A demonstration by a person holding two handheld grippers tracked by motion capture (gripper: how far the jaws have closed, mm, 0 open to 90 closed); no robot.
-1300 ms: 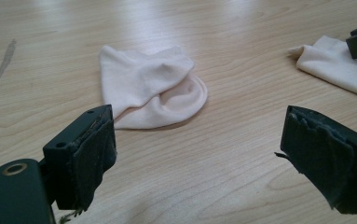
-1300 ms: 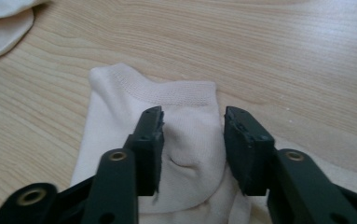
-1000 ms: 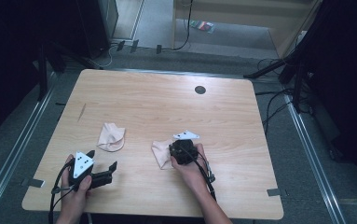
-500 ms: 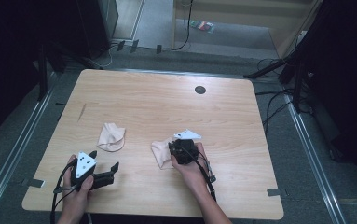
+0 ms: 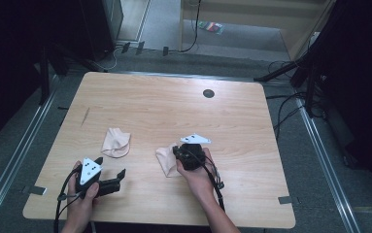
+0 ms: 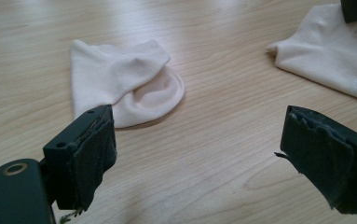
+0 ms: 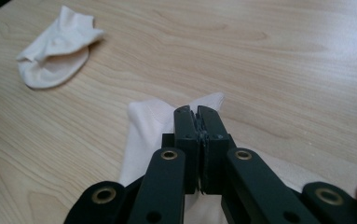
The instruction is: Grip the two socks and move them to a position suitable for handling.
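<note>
Two pale pink socks lie on the wooden table (image 5: 174,109). The left sock (image 5: 115,142) (image 6: 125,86) (image 7: 55,51) rests flat just beyond my left gripper (image 5: 110,167) (image 6: 195,135), which is open with bare wood between its jaws. My right gripper (image 5: 176,153) (image 7: 197,112) points down onto the right sock (image 5: 165,161) (image 7: 148,126) (image 6: 330,51). Its jaws have just been closing and now stand shut, with the sock's fabric bunched up at their tips.
A small dark round hole (image 5: 208,93) sits in the table near its far edge. Cables (image 5: 290,104) and dark stands crowd the floor to the right. Metal rails (image 5: 13,160) run along the floor on the left.
</note>
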